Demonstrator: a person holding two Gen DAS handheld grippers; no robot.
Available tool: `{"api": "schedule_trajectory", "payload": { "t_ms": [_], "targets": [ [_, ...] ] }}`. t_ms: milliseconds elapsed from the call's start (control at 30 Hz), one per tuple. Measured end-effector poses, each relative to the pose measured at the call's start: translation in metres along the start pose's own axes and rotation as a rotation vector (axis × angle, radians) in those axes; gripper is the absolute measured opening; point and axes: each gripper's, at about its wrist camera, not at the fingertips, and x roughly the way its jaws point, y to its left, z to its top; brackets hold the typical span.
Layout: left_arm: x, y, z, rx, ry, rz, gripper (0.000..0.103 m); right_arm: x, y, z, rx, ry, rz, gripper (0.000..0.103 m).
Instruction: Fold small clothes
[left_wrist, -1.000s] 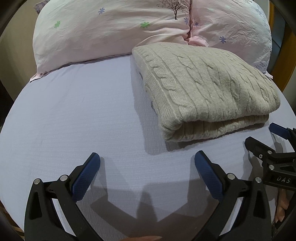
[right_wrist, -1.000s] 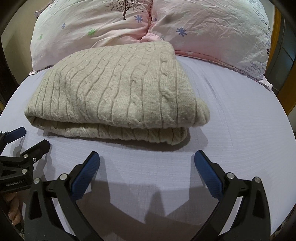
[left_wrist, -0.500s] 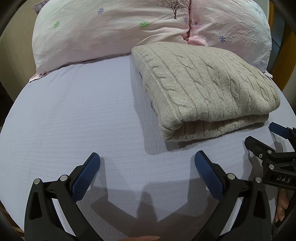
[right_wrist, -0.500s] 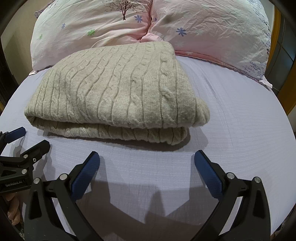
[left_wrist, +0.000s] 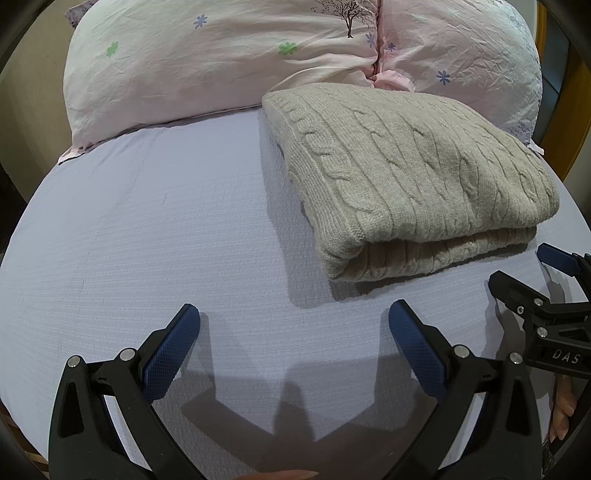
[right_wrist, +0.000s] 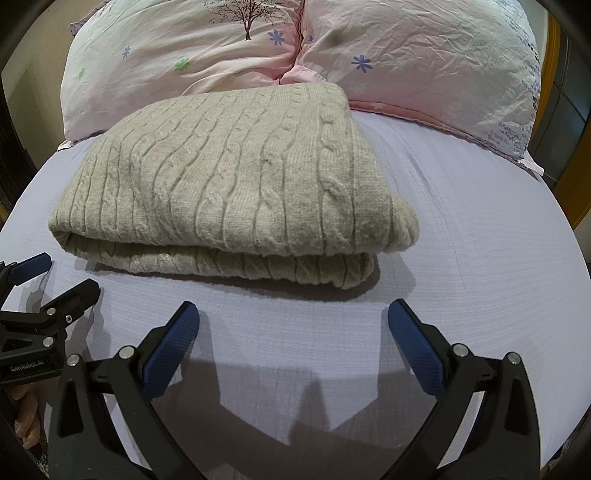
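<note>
A beige cable-knit sweater (left_wrist: 413, 173) lies folded in a thick rectangle on the lilac bed sheet (left_wrist: 147, 229). In the right wrist view the sweater (right_wrist: 236, 177) sits straight ahead, its folded edge facing me. My left gripper (left_wrist: 293, 317) is open and empty over bare sheet, to the left of and in front of the sweater. My right gripper (right_wrist: 293, 317) is open and empty just in front of the sweater's near edge. Each gripper shows at the edge of the other's view: the right one (left_wrist: 524, 271) and the left one (right_wrist: 55, 273).
Two pink floral pillows (left_wrist: 229, 55) (right_wrist: 424, 55) lie along the back of the bed, touching the sweater's far edge. A wooden frame (left_wrist: 565, 125) stands at the right. The sheet (right_wrist: 480, 240) falls away at the curved edges.
</note>
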Motion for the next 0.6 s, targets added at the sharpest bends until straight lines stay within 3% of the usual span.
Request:
{"api": "schedule_trajectory", "payload": {
  "t_ms": [600],
  "targets": [
    [0.0003, -0.0003, -0.0008, 0.001, 0.000, 0.000, 0.102, -0.0004, 0.0005, 0.0000, 0.000, 0.000, 0.000, 0.101]
  ]
}}
